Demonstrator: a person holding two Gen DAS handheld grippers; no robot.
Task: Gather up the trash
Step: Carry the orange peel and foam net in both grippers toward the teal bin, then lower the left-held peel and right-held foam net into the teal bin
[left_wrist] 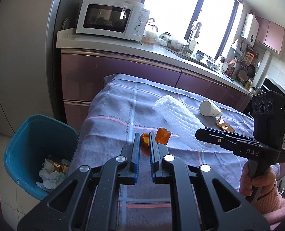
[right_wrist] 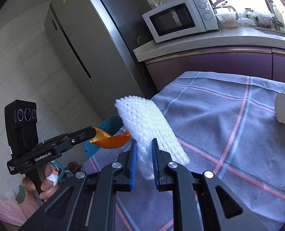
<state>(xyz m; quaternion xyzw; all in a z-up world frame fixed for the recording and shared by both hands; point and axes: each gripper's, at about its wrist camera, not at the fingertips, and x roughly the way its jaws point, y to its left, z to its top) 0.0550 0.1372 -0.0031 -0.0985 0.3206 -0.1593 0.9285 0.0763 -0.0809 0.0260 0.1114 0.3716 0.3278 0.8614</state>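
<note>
Pinching orange peel (left_wrist: 145,144) in left gripper (left_wrist: 144,140), foam net (right_wrist: 152,132) in right gripper (right_wrist: 144,148), both nearly shut, hovering near table's (left_wrist: 111,104) left edge. Risking floppy net slipping, missing bin (left_wrist: 23,140).

- A white microwave (left_wrist: 113,20) stands on the pale counter (left_wrist: 104,42) ahead of me.
- Purple cabinet fronts (left_wrist: 121,71) run below that counter.
- A checked grey-blue cloth (right_wrist: 228,134) covers my table.
- A tall grey fridge (right_wrist: 81,38) stands left of the counter.
- A bright window (left_wrist: 180,9) lies behind.
</note>
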